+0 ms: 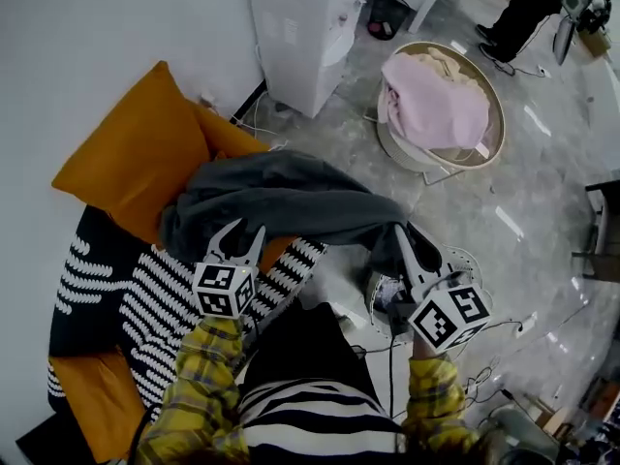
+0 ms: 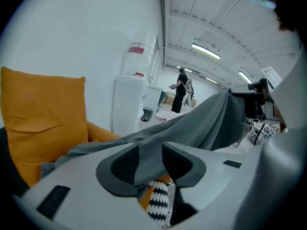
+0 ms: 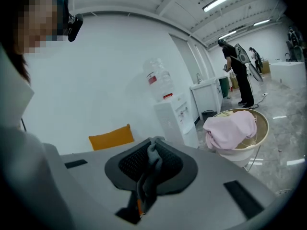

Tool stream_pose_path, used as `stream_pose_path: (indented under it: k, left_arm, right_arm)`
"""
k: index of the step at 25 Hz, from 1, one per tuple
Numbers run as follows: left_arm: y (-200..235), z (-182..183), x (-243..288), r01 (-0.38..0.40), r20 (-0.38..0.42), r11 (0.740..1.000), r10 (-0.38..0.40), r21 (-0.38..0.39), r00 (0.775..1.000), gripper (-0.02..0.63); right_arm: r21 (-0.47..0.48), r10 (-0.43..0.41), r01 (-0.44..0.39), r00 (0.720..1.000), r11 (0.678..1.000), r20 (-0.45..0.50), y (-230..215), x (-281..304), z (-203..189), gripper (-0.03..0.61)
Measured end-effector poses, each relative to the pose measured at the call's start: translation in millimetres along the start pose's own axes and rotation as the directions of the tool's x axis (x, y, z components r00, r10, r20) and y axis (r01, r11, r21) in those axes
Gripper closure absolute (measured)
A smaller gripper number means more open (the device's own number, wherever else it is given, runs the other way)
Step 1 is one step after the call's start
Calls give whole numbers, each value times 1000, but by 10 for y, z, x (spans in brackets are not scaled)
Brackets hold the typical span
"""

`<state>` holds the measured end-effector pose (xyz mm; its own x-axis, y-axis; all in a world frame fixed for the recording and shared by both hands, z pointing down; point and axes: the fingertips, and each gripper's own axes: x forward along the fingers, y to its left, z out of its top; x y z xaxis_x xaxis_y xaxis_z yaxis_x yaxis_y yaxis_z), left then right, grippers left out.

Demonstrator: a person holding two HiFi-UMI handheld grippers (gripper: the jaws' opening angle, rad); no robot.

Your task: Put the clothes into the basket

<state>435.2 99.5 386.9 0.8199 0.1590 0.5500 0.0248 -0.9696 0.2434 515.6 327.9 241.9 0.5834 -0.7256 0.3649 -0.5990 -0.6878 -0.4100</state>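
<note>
While pinched at both ends, grey garment (image 1: 291,201), long axis left-right

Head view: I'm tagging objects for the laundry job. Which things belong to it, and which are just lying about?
Job: grey garment, gripped by left gripper and right gripper; basket; pink cloth inside it.
Lying about: orange cushion; water dispenser; striped cover.
</note>
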Motion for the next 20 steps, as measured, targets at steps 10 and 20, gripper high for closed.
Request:
stream_pose_path:
  k: [10,20]
  left_arm:
    - [-239,-404,38,25,-81,999,-22,40,996,456]
    - [-220,-700,28,33,-127,997,-24,70,992,414]
  right_arm:
    - [21,-106,105,992,994,61,-339,-652,209,523]
    - [61,-200,195,976,979,88,-612,-1001,277,524]
